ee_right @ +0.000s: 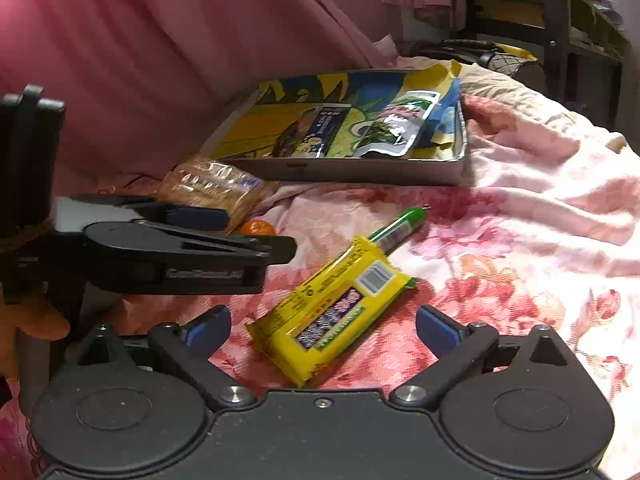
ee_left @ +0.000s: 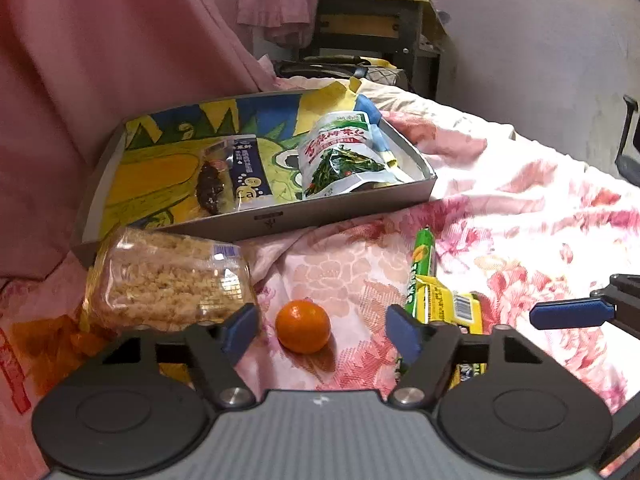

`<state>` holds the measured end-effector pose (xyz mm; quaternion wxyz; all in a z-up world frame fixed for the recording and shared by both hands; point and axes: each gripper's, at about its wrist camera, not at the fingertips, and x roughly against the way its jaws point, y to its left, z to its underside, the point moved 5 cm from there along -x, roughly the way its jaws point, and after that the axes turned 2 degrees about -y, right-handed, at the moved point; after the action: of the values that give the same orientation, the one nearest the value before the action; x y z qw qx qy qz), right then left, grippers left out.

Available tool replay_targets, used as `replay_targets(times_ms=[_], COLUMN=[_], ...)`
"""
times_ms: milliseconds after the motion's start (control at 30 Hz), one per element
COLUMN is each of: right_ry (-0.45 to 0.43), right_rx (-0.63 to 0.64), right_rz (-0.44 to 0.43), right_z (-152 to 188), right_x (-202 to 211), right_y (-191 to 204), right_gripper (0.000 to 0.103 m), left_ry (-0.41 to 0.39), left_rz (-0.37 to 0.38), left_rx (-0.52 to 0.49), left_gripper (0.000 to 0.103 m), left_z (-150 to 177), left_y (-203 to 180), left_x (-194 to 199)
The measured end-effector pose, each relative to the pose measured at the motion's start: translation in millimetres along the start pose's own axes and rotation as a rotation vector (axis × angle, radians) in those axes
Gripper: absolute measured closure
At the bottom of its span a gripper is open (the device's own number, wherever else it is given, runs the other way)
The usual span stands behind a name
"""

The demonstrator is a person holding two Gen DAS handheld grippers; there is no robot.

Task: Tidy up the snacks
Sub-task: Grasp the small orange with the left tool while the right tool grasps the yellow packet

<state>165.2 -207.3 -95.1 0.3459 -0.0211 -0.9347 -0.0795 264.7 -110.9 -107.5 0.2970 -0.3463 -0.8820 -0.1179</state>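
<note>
A grey tray (ee_left: pixel 352 211) with a colourful lining sits on the floral bedspread; it holds a dark blue snack packet (ee_left: pixel 244 172) and a green-and-white vegetable packet (ee_left: pixel 340 156). My left gripper (ee_left: pixel 322 330) is open with a small orange (ee_left: pixel 303 326) lying between its fingers. A clear bag of rice crackers (ee_left: pixel 168 280) lies by its left finger. My right gripper (ee_right: pixel 322 330) is open, low over a yellow snack packet (ee_right: pixel 332 312). A green sausage stick (ee_right: pixel 396 226) lies just beyond the packet. The tray also shows in the right wrist view (ee_right: pixel 372 172).
Pink curtain (ee_left: pixel 100 60) hangs behind the tray. A dark wooden stand (ee_left: pixel 372 28) stands at the back. The left gripper's body (ee_right: pixel 172 256) fills the left of the right wrist view. Floral bedspread (ee_left: pixel 520 208) stretches to the right.
</note>
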Motion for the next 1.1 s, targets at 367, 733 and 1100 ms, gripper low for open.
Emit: replay_targets(times_ms=[367,733,1100], right_ry=[0.014,0.042,0.054], right_rx=[0.0,0.002,-0.077], right_rz=[0.032,0.054,0.029], right_z=[3.1,8.5,7.7], right_x=[-15.5,-24.6,-34.6], right_y=[5.1,1.8,-1.9], right_gripper=[0.01,0.014,0.017], left_ry=[0.02,0.065,0.11], left_rz=[-0.029,-0.01,-0.007], left_rx=[-0.062,-0.089,-0.102], left_gripper=[0.059,0.06,0.067], left_z=[-1.8,3.1,8.0], left_y=[-0.2,-2.0,-2.9], left_x=[-12.1,-18.0,-15.2])
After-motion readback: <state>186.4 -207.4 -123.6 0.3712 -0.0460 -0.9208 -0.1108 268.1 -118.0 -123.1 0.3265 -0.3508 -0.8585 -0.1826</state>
